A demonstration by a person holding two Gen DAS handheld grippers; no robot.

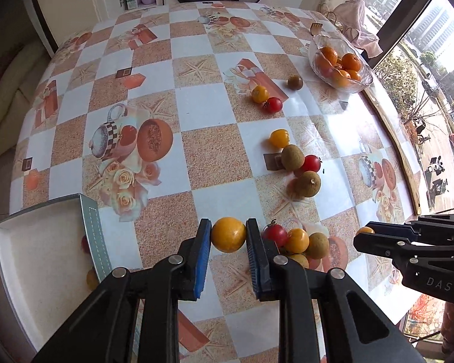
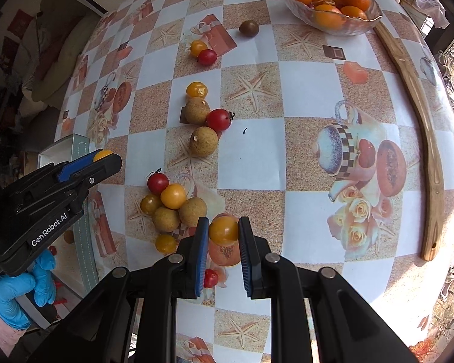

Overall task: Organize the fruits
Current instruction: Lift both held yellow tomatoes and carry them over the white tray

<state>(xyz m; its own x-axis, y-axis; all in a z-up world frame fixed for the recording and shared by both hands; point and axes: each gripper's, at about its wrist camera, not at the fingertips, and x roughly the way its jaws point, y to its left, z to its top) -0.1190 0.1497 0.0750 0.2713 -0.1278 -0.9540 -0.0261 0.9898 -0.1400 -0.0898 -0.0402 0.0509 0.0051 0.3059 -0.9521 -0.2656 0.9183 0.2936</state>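
Observation:
My left gripper (image 1: pixel 228 234) is shut on a yellow tomato (image 1: pixel 228 234), held above the table just right of the white box (image 1: pixel 45 260). My right gripper (image 2: pixel 224 230) is shut on another yellow tomato (image 2: pixel 224 230) near the table's front. The right gripper also shows in the left wrist view (image 1: pixel 361 237), and the left one in the right wrist view (image 2: pixel 106 158). A cluster of red and yellow tomatoes and brown longans (image 2: pixel 174 204) lies between the grippers. More fruits (image 2: pixel 204 121) lie further back.
A glass bowl (image 2: pixel 354 27) of oranges stands at the far right. A curved wooden stick (image 2: pixel 420 121) lies along the table's right edge. The white box holds a few small fruits (image 1: pixel 91 279). A dark tomato (image 2: pixel 248 27) sits near the bowl.

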